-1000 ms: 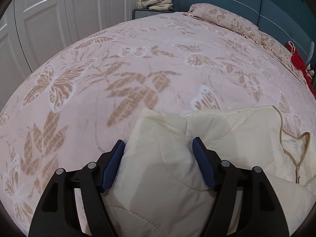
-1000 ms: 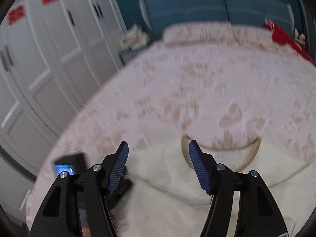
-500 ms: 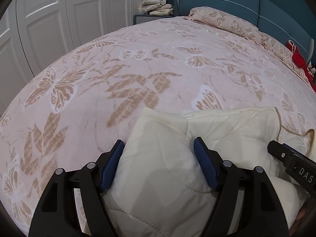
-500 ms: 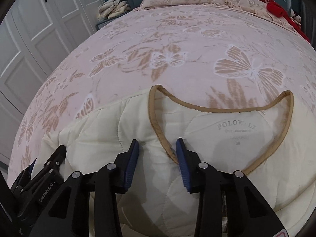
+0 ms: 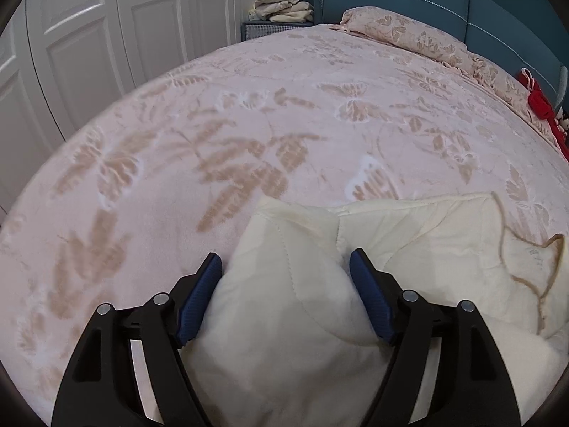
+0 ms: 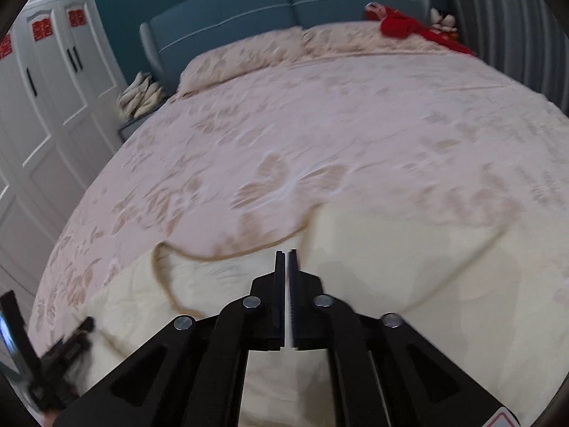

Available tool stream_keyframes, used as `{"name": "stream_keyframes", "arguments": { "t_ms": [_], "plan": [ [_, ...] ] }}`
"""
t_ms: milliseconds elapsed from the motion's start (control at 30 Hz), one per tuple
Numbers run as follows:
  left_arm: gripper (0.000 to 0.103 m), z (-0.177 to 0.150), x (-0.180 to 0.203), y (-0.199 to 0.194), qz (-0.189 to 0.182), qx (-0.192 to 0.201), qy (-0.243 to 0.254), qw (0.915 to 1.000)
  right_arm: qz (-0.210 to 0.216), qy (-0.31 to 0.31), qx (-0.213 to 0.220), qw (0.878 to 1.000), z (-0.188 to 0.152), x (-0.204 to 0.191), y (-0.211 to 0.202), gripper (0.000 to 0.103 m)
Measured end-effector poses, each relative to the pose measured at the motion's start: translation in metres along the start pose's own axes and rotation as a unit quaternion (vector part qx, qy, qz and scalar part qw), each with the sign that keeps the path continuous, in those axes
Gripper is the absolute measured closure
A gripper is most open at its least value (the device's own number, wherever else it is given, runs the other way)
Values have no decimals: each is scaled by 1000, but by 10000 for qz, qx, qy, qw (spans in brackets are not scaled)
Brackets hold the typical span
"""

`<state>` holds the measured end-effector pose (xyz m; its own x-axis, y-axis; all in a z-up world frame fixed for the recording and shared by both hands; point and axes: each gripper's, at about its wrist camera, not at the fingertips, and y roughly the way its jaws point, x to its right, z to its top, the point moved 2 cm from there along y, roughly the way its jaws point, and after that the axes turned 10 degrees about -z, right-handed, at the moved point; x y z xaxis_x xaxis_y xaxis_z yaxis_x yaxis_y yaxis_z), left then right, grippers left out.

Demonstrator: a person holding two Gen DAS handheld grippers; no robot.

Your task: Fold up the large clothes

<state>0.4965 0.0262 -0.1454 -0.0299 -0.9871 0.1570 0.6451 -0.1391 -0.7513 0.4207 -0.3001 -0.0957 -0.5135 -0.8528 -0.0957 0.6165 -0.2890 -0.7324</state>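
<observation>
Ahead, bare bedspread past jacket edge

No legible text in either view. Red paper signs on the white wardrobe doors — characters too blurred to read. Inner neck label of the cream quilted garment — print faint and unreadable.

Quilted matt garment, seemingly plush bedspread
</observation>
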Motion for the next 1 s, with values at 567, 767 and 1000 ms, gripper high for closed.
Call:
{"name": "stream_keyframes", "arguments": {
  "t_ms": [567,767,1000],
  "plan": [
    [20,-19,260,39,-2159,-1526,1556,9518,-197,307,-738,9966,-12,92,56,64],
    [42,-40,274,44,-1867,-1341,2086,9506,-289,204,-575,9977,-19,91,59,64],
    [67,-43,282,47,-1448,-1083,2272,9569,-250,293,-483,9981,-20,94,59,65]
  ]
}}
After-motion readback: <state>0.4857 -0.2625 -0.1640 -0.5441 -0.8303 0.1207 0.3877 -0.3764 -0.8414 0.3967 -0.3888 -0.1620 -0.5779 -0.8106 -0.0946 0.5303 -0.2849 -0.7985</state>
